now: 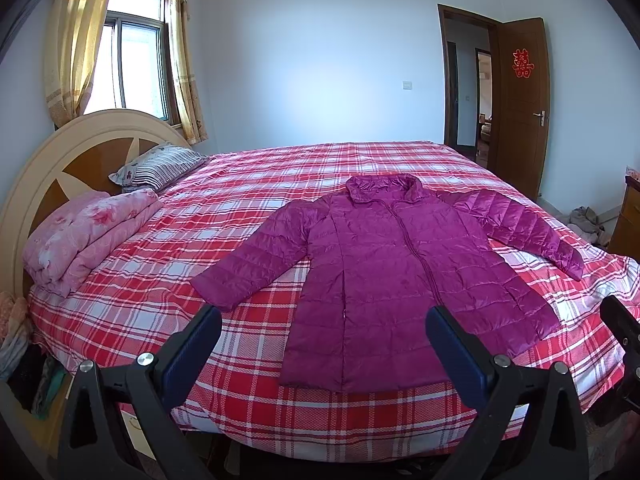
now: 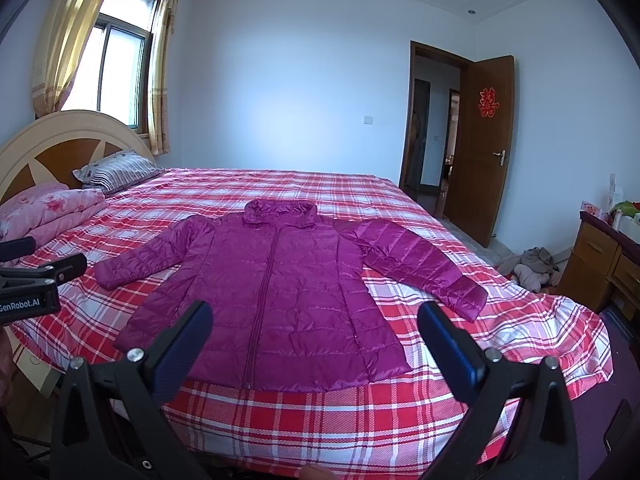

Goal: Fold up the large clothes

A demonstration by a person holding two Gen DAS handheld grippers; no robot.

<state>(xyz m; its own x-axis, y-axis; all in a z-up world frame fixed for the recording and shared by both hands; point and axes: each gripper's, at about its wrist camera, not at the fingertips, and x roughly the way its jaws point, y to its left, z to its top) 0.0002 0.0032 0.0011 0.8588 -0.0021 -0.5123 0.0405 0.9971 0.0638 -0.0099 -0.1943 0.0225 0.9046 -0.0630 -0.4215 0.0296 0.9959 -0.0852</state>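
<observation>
A magenta quilted jacket (image 1: 384, 280) is lying flat and face up on a bed, zipped to the collar, both sleeves stretching outward and its hem reaching almost to the near edge of the mattress. The red, pink and white plaid bedspread (image 1: 280, 168) is covering the whole bed beneath it. The left gripper (image 1: 324, 332) is hovering above the near edge of the bed in front of the hem, its jaws standing wide apart with nothing between them. The right gripper (image 2: 314, 326) is hanging likewise before the hem, jaws fully spread and gripping nothing; neither tool is touching the garment. Off to the left, a folded pink floral quilt (image 1: 88, 236) and a striped pillow (image 1: 160, 168) are resting against the rounded wooden headboard (image 1: 48, 164), with a curtained window (image 1: 132, 56) letting in daylight behind. At right a brown door (image 1: 520, 108) bearing a red paper ornament (image 1: 523, 63) is standing open. What appears to be a heap of grey clothing (image 2: 532, 266) is lying on the floor beside a wooden cabinet (image 2: 600, 264), though the lens is warping that corner.
</observation>
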